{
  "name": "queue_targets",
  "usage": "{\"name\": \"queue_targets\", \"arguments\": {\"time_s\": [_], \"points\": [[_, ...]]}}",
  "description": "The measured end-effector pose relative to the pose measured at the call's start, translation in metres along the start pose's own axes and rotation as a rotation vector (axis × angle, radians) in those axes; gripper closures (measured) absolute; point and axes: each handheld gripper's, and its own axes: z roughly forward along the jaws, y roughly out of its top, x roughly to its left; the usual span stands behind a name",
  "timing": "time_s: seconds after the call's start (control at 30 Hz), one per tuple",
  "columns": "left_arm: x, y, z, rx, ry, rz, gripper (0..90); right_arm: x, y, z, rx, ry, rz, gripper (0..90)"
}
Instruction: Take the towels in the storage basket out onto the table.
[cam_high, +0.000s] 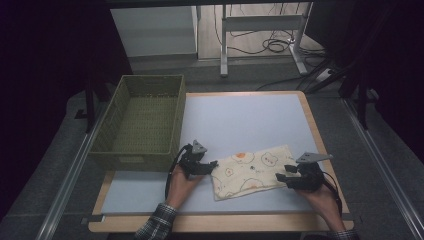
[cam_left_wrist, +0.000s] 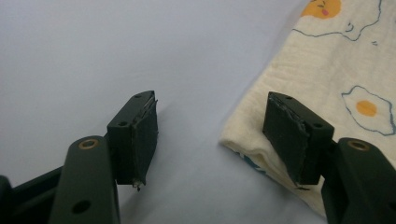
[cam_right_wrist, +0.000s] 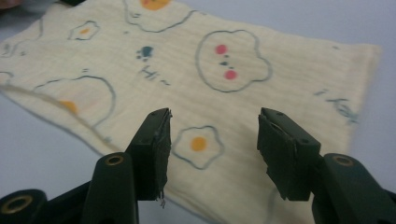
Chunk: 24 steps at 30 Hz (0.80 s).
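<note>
Table (cam_high: 250, 115) with pale top; green basket (cam_high: 142, 122) at its left edge. Folded cream cloth (cam_high: 250, 170), printed with eggs, lies near the front edge. Left gripper (cam_high: 212, 164) at the cloth's left end, right gripper (cam_high: 281, 177) at its right end, jaws of both spread apart, holding nothing.

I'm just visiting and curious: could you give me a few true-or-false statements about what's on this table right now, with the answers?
1. The green basket sits at the table's left side. True.
2. The cloth lies inside the basket. False: it lies flat on the table, between the two grippers.
3. The left gripper is open, one jaw over the cloth's edge. True.
4. The right gripper is clamped shut on the cloth. False: its jaws stand apart above it.
5. The cloth is printed with fried eggs. True.
</note>
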Motion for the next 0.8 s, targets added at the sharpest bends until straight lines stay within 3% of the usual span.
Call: {"name": "queue_targets", "arguments": {"time_s": [0.3, 0.53, 0.8], "points": [[0.000, 0.000, 0.000, -0.003, -0.002, -0.006, 35.4, 0.030, 0.007, 0.015, 0.020, 0.072, -0.068, 46.8], [0.000, 0.000, 0.000, -0.004, -0.002, -0.007, 35.5, 0.059, 0.018, 0.031, 0.044, 0.147, -0.149, 55.3], [0.000, 0.000, 0.000, 0.000, -0.002, -0.002, 35.5, 0.089, 0.029, 0.050, 0.050, 0.249, -0.192, 66.5]]}}
